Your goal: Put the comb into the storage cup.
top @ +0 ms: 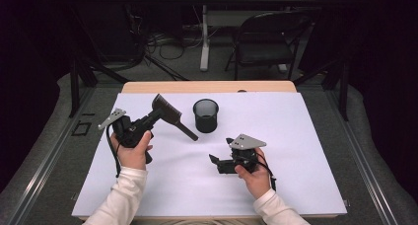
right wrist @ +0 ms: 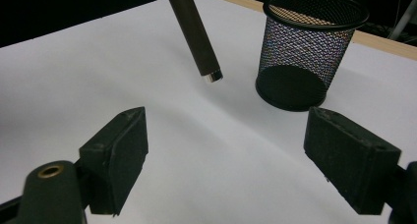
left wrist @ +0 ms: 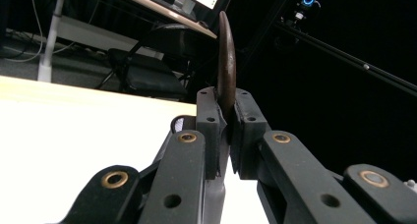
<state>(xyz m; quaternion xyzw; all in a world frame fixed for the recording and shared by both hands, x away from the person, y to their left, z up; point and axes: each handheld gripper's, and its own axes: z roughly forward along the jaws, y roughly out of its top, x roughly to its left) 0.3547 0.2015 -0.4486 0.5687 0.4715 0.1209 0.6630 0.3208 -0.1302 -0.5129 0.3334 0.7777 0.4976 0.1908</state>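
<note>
A dark brown brush [top: 170, 115] with a wide flat head and a round handle hangs above the white sheet, left of centre. My left gripper [top: 154, 114] is shut on it near the head. The handle slants down to the right, toward the black mesh cup [top: 205, 115]. In the left gripper view the jaws pinch the brush's thin brown edge [left wrist: 226, 62], which rises between them. My right gripper [top: 217, 161] rests low on the sheet, open and empty. In the right gripper view, past the jaws [right wrist: 226, 155], are the handle's silver-tipped end [right wrist: 195, 32] and the upright mesh cup [right wrist: 310, 47].
A white sheet [top: 296, 151] covers most of the wooden table [top: 148, 87]. Beyond the table's far edge stand a black folding chair [top: 266, 42] and a desk leg among floor cables. Metal rails run along both sides of the table.
</note>
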